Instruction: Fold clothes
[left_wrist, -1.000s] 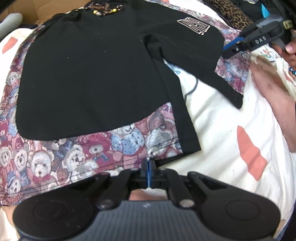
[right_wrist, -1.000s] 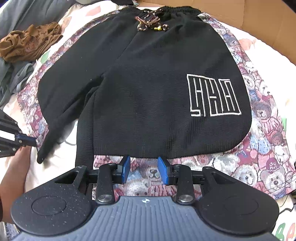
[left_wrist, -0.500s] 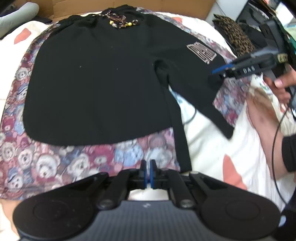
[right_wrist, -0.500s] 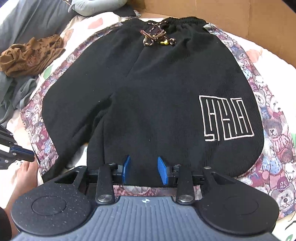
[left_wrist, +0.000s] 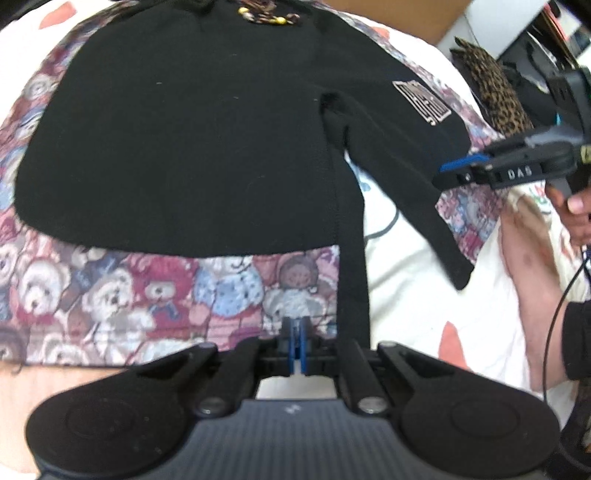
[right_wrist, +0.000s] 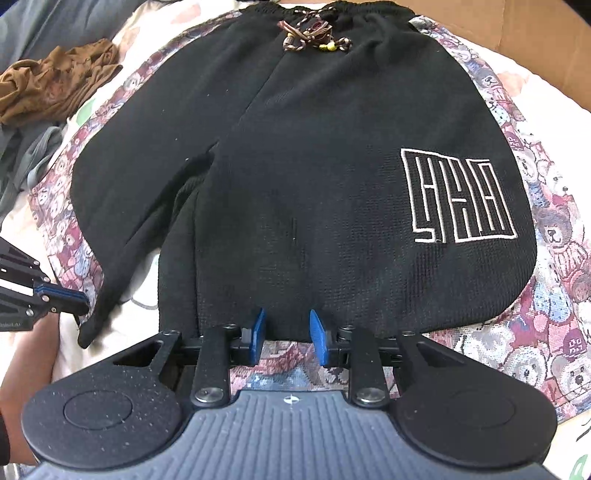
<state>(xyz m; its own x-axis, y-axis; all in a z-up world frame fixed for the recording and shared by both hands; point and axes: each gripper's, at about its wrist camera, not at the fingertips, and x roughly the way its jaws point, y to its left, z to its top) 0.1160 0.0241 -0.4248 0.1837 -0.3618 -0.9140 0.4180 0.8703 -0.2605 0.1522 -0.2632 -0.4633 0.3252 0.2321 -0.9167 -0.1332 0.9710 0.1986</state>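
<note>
Black knit shorts with a white maze logo and a teddy-bear print border lie flat on the bed, waistband and drawstring at the far end. My left gripper is shut on the bear-print hem of the left leg, near the inner seam. It also shows at the left edge of the right wrist view, left gripper. My right gripper is open, its blue fingers straddling the lower edge of the right leg. In the left wrist view the right gripper hovers at that leg's hem.
A crumpled brown garment and grey clothes lie at the left. Cardboard stands behind the waistband. A leopard-print item lies at the right. A person's hand and forearm rest on the white patterned sheet.
The right gripper moved forward from the bear border onto the black edge of the right leg, staying open. The left gripper stays at the left hem, pinched throughout.
</note>
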